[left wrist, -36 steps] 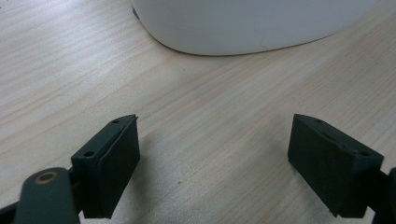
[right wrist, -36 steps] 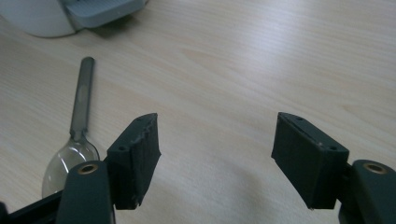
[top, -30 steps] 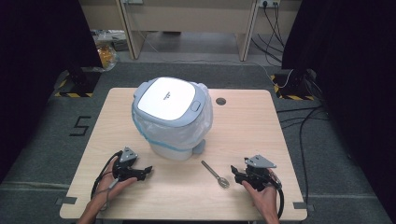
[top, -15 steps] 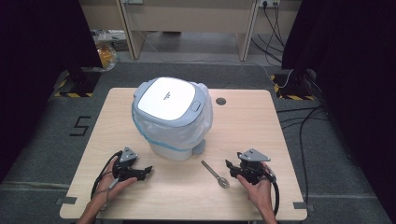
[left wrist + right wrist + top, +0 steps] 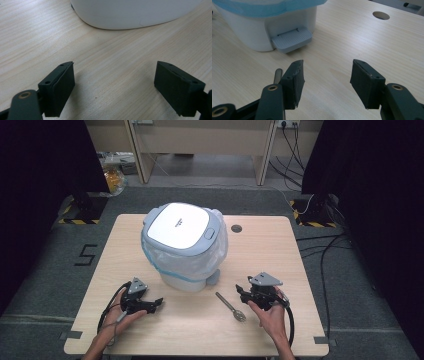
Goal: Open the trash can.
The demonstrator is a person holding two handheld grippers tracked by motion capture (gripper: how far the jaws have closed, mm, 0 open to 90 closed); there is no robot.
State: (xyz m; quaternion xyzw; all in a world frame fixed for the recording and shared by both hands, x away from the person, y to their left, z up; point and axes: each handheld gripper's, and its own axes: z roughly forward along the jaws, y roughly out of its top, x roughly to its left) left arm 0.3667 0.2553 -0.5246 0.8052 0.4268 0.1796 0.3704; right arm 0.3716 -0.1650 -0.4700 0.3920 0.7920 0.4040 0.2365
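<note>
Tongs: my left tongs (image 5: 156, 303) and right tongs (image 5: 242, 292) gape wide, empty.
Risk: right tongs may nudge the spoon (image 5: 231, 306), apparently just beside, toward the bin (image 5: 182, 247).

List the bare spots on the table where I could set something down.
Free: the wooden table right of the white pedal bin, past the round cable hole; the left strip beside the bin; front centre between the hand-held grippers. Crowded: near the metal spoon by the right hand-held gripper.
</note>
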